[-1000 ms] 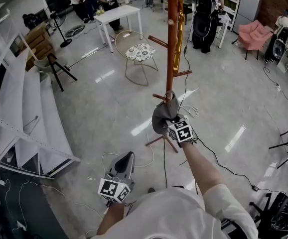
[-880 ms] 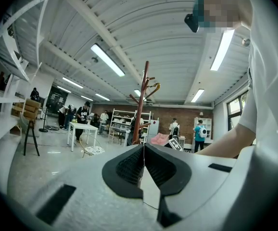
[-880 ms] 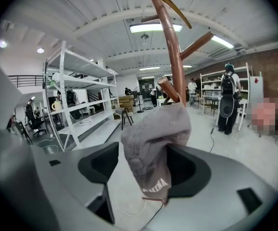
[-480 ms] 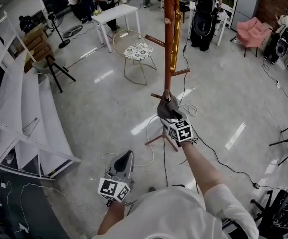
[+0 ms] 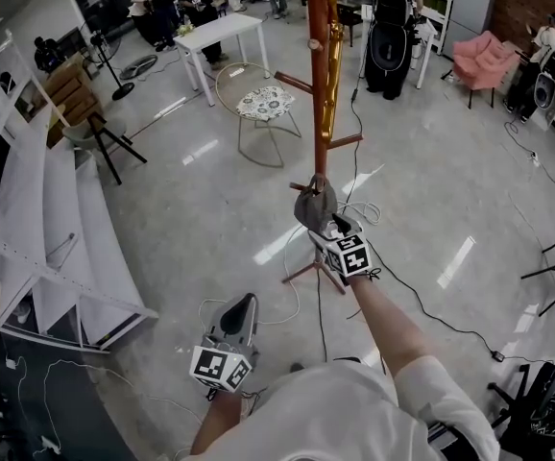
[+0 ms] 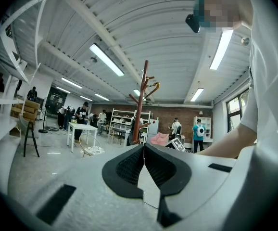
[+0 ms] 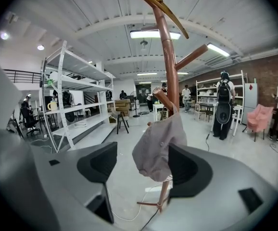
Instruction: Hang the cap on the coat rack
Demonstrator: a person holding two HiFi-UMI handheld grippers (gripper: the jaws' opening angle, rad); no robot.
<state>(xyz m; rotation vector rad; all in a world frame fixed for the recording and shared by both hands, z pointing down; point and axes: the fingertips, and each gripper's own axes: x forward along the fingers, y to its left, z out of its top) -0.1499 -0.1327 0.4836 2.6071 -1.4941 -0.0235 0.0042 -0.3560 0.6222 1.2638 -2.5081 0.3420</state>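
A grey cap hangs from a low peg of the tall brown wooden coat rack. My right gripper is just below and in front of it, open. In the right gripper view the cap dangles from the peg between the two spread fingers of my right gripper, close to the right-hand finger and well apart from the left one. The coat rack rises behind it. My left gripper stays low near my body, shut and empty; its left gripper view shows the left gripper with closed tips.
The rack's legs and loose cables lie on the glossy floor. A wire chair and white table stand beyond the rack, white shelving runs along the left, a pink armchair is at the back right. People stand far off.
The right gripper's jaws have opened and let go of the cap, which now hangs from the peg by itself. The left gripper has not moved.
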